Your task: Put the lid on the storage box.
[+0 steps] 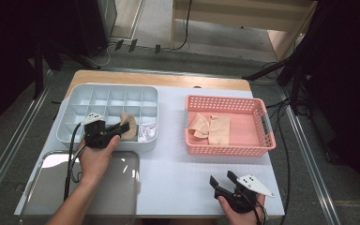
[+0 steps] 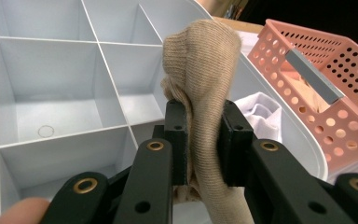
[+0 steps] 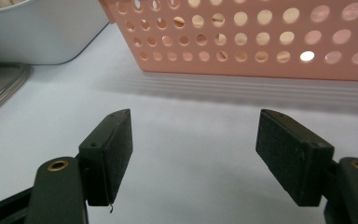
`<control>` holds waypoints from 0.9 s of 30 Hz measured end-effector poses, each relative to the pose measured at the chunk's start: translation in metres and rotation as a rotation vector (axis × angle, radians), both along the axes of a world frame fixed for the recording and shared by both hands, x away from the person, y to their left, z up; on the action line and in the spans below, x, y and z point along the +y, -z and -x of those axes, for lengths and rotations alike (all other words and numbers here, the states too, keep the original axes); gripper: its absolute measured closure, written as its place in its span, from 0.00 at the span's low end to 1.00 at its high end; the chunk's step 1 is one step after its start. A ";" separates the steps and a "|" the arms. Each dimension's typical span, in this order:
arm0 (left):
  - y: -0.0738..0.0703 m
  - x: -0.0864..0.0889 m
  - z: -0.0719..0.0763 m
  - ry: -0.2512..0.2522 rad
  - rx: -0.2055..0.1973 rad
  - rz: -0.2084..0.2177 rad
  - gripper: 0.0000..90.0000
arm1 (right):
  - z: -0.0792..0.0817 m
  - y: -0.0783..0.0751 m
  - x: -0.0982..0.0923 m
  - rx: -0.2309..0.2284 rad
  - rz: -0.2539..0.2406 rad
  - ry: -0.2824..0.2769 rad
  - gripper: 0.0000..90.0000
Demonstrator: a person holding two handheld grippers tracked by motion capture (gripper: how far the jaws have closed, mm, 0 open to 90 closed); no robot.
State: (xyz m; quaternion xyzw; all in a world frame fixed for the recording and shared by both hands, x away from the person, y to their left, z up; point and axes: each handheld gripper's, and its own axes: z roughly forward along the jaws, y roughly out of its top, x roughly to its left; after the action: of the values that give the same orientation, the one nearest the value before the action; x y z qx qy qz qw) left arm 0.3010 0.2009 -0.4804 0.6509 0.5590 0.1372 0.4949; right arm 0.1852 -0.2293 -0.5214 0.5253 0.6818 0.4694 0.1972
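Gripping a beige sock (image 2: 200, 93), the left gripper (image 2: 204, 140) has its two black pads pressed into the fabric from both sides, so the knit bunches between them and a rounded fold stands up above the jaws. The sock is a fine ribbed knit, tan, soft and crumpled, with no logo, label or print that can be read on it. In the high view the left gripper (image 1: 122, 127) holds the sock (image 1: 128, 126) over the front row of the pale blue divided tray (image 1: 75, 101), just beside the compartment at the front right corner where a white cloth item (image 1: 147, 131) lies. No writing shows on the tray or on the pink perforated basket (image 1: 262, 145) to its right; more tan fabric (image 1: 211, 129) lies flat inside that basket. The right gripper (image 1: 221, 178) rests low over the white table (image 1: 178, 173) near its front edge, well apart from the sock, its jaws spread wide with nothing between them. A clear lid (image 1: 112, 197) lies at the front left, under the left forearm.
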 end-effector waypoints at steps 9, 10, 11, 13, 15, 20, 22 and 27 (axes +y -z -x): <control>-0.003 -0.004 -0.003 0.023 0.054 -0.061 0.83 | 0.000 0.000 0.000 0.006 -0.002 0.004 0.30; -0.003 -0.004 -0.003 0.023 0.054 -0.061 0.83 | 0.000 0.000 0.000 0.008 -0.002 0.005 0.30; -0.004 -0.005 -0.003 0.025 0.060 -0.072 0.82 | 0.000 0.000 0.000 0.008 -0.003 0.004 0.30; -0.005 -0.005 -0.004 0.042 0.077 -0.076 0.80 | 0.000 0.000 0.000 0.006 -0.002 0.003 0.30; -0.006 -0.005 -0.005 0.045 0.079 -0.075 0.75 | 0.000 0.000 0.000 0.003 -0.001 0.001 0.30; -0.010 -0.001 -0.003 0.019 0.066 -0.056 0.61 | 0.000 0.000 -0.001 0.002 -0.003 0.001 0.30; -0.014 0.000 -0.003 0.019 0.059 -0.060 0.58 | 0.000 0.000 -0.001 0.005 -0.006 0.003 0.30; -0.021 -0.001 -0.005 0.043 0.079 -0.084 0.78 | 0.000 0.000 -0.001 0.008 -0.012 0.002 0.30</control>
State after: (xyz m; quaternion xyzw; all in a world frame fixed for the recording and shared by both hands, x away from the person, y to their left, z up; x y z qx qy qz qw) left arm 0.3058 0.1997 -0.4592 0.6880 0.5577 0.1238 0.4475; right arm 0.1855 -0.2308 -0.5216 0.5290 0.6794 0.4711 0.1915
